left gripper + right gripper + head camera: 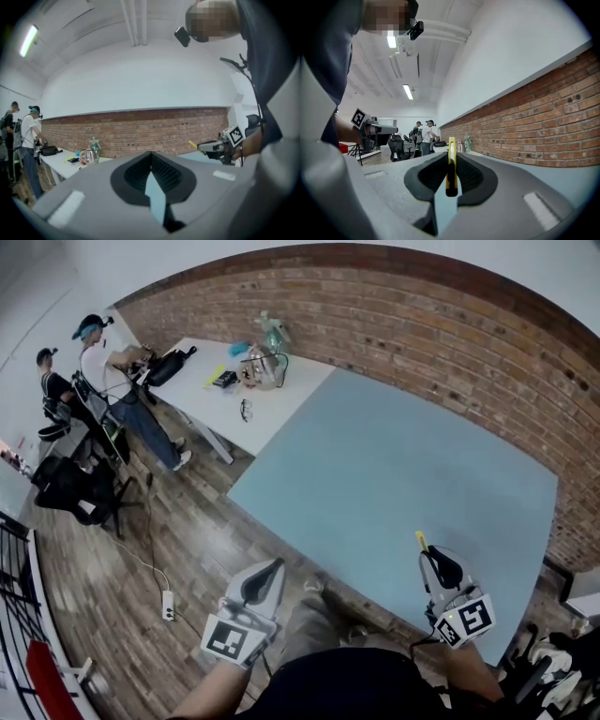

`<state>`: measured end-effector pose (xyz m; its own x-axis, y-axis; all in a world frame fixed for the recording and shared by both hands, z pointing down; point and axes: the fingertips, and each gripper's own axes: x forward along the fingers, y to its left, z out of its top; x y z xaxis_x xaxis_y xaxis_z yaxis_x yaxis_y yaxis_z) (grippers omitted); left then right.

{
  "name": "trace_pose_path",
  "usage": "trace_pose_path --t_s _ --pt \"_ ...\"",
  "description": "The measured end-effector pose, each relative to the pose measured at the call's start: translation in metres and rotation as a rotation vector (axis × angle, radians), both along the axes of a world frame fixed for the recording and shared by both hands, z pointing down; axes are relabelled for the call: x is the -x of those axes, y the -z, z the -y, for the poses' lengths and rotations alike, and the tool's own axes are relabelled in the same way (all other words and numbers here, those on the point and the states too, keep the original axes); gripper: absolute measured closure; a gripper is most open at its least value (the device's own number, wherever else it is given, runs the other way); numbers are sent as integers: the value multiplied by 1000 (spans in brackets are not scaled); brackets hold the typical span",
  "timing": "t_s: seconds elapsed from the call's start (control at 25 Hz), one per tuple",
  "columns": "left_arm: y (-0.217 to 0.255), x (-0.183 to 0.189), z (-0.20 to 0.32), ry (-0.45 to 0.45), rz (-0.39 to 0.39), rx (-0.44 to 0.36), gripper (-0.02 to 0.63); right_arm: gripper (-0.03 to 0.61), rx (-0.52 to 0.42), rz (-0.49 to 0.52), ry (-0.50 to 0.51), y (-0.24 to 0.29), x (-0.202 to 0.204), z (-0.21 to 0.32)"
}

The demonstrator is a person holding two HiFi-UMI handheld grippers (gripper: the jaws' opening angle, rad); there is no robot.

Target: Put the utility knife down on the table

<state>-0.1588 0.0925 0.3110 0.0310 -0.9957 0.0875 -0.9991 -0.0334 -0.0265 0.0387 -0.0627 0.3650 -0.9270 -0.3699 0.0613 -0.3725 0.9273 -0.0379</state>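
The yellow utility knife is clamped upright in my right gripper, its tip sticking out past the jaws above the near right part of the light blue table. In the right gripper view the knife stands as a thin yellow strip between the dark pads, with the brick wall beyond. My left gripper is at the lower left, off the table and over the wooden floor. Its jaws meet at the tip with nothing between them. From there the right gripper and the knife's tip show at the right.
A white table at the back left carries a kettle, a bottle and small items. Two people stand by its far end, with black chairs nearby. A power strip and cable lie on the floor. A brick wall runs behind the tables.
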Motion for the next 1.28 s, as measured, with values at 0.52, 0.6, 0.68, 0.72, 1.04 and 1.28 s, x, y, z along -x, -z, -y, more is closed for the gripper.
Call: trace_pose_path --t_s 0.52,0.6,0.68,0.72,1.04,1.28 --pt "-29 67 147 -322 14 25 627 522 -1 -41 -280 4 28 72" --pt "-28 73 168 -373 -3 25 627 522 0 -59 -321 2 33 81" --pt "-26 75 186 -432 -23 20 627 522 1 -68 -367 2 40 90" --pt "-24 74 193 -459 -39 14 627 522 1 -67 -391 3 44 93" --pt "-36 88 248 -649 -80 16 627 522 -42 -85 -567 29 64 114" --pt "-49 76 275 -759 -105 26 627 522 -23 -114 -650 35 66 96"
